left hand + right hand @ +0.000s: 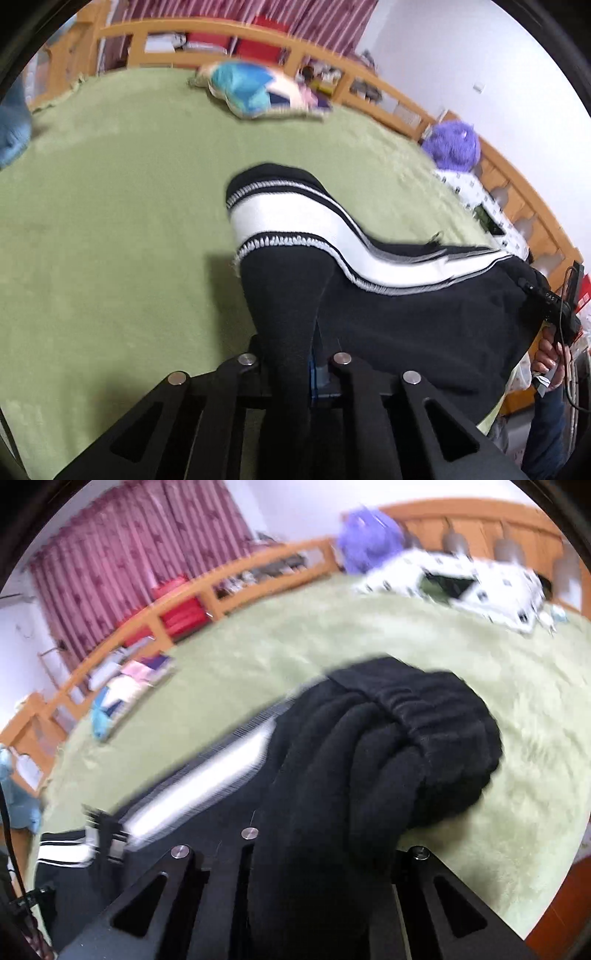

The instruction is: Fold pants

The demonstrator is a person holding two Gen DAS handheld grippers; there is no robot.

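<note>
A: Pants hang off the green bed, black with a white stripe, pinched at 2 ends. On the left, the left gripper is clamped on the striped leg end.

B: And the right side?

A: The right gripper is clamped on the bunched waistband, with cloth swallowing its tips.

B: What could go wrong?

A: I'd judge the thick waistband bundle could slip out if either hand tugs hard, since the bite looks shallow. The slack middle could also drag on the bed and crease the fold. The pillow and purple toy lie well apart, so no snag there.
</note>
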